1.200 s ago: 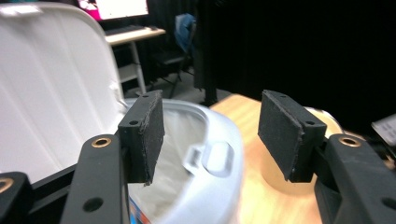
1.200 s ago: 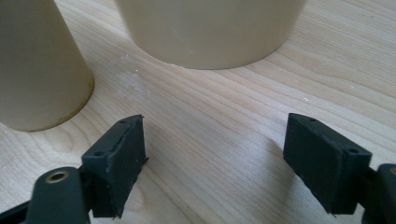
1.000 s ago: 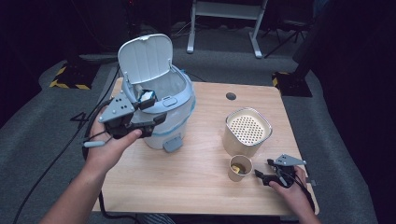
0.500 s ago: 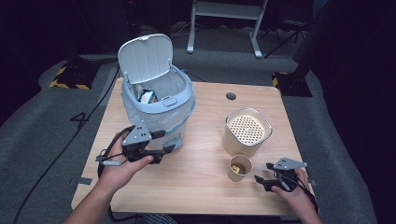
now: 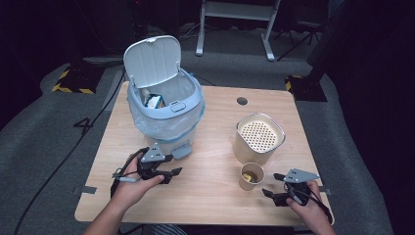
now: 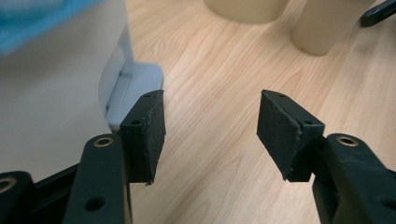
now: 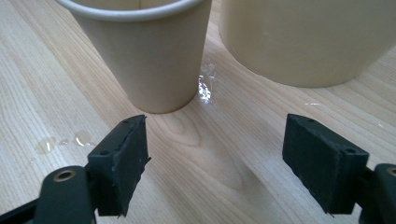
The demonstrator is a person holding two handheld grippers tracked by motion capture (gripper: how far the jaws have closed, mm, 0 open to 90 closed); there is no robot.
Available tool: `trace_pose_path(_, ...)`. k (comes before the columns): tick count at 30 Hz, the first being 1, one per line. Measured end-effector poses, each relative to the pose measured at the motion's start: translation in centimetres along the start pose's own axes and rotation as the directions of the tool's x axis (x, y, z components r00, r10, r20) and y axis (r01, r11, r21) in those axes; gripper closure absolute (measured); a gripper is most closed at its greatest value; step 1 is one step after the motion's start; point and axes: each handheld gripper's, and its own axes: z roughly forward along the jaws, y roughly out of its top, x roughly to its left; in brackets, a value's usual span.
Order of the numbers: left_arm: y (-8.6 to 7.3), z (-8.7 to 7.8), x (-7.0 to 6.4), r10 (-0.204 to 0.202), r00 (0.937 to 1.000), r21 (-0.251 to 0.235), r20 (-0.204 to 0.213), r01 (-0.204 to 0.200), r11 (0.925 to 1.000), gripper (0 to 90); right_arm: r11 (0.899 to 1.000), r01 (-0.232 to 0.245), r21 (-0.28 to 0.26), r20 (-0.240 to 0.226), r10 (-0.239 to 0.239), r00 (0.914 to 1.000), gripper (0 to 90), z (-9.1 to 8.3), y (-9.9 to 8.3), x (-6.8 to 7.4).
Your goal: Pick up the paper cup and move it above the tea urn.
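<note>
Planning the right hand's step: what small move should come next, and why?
Probably ease the right hand-held gripper forward around the paper cup. Its jaws stand open and empty just short of the cup, which has something inside and sits near the open bin.

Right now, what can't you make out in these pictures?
- Contents of the bin: high view, its rim and liner hide most.
- What sits in the paper cup: high view, too small.
- Inside the beige container: high view, its perforated lid covers it.
</note>
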Motion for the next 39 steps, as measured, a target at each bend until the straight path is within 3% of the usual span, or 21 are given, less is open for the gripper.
trace_pose_path(4,-1.1,0.8,0.3,-0.032,0.9995,0.012,-0.008,0.032,0.9994,41.6,1.000,-0.011,-0.016,-0.014,0.011,0.9998,17.1,0.1,0.2,0.3)
trace_pose_path(10,-2.4,2.1,0.6,-0.033,0.9985,0.067,-0.044,0.036,0.9971,40.3,0.999,-0.019,-0.041,-0.040,0.018,0.9990,15.7,0.2,0.9,1.1)
trace_pose_path(22,-3.7,4.0,0.8,0.006,0.9961,0.153,-0.088,0.007,0.9882,34.0,0.998,-0.011,-0.068,-0.052,0.007,0.9986,15.6,1.6,1.9,2.1)
trace_pose_path(26,-3.8,4.3,0.8,0.028,0.9951,0.141,-0.095,-0.015,0.9899,30.2,0.997,-0.027,-0.073,-0.044,0.024,0.9987,15.6,2.6,2.3,2.3)
trace_pose_path(30,-4.0,4.5,0.7,0.024,0.9953,0.122,-0.094,-0.013,0.9924,26.3,0.996,-0.033,-0.079,-0.038,0.030,0.9988,15.7,3.7,2.6,2.7)
trace_pose_path(35,-4.0,4.5,0.7,0.024,0.9953,0.121,-0.094,-0.013,0.9925,26.0,0.997,-0.017,-0.078,-0.047,0.014,0.9988,19.8,4.6,2.9,3.1)
trace_pose_path(39,-4.0,4.5,0.7,0.023,0.9954,0.121,-0.093,-0.012,0.9925,25.9,0.994,-0.011,-0.106,-0.025,0.008,0.9997,27.7,4.7,3.1,3.3)
